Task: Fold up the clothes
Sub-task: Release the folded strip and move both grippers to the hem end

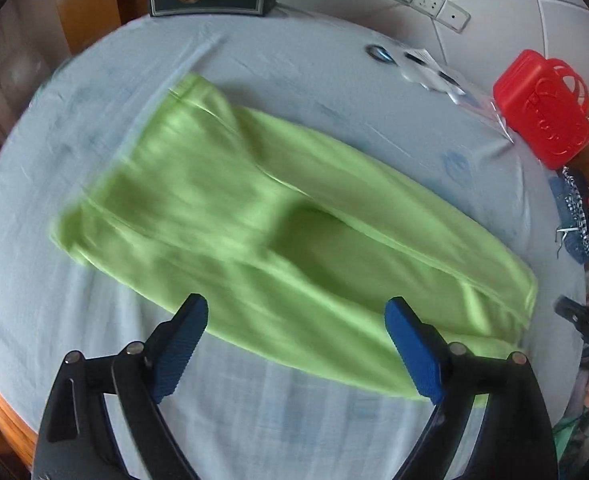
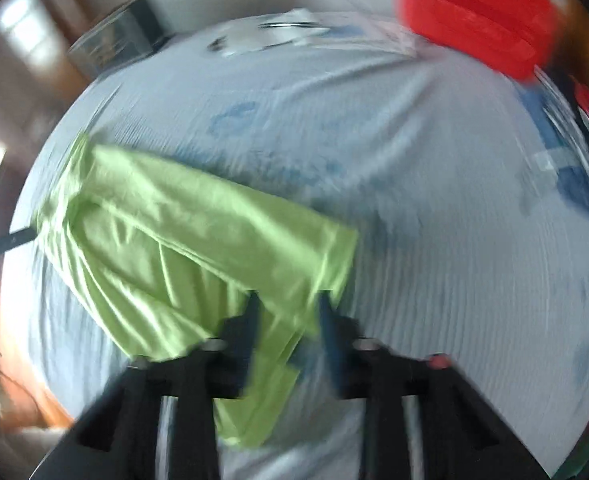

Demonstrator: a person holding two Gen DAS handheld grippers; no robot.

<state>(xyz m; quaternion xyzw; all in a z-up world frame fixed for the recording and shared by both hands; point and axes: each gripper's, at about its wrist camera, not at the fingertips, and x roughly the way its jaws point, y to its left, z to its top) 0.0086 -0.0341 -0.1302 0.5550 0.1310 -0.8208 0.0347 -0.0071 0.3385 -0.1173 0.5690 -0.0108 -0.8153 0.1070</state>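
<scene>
Your left gripper (image 1: 296,346) hung released, fingers spread wide, above the near edge of the green garment (image 1: 278,224) lying flat on the grey sheet (image 1: 294,80); a red container (image 1: 542,108) sat at two o'clock. Your right gripper (image 2: 288,336) straddled a lifted green fold at six o'clock; through the blur I cannot tell if it was clenched.

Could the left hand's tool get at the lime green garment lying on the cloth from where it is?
Probably yes. The left gripper has its jaws wide apart and empty just above the near edge of the lime green garment, and nothing lies between them. The pale blue cloth around it is bare.
</scene>
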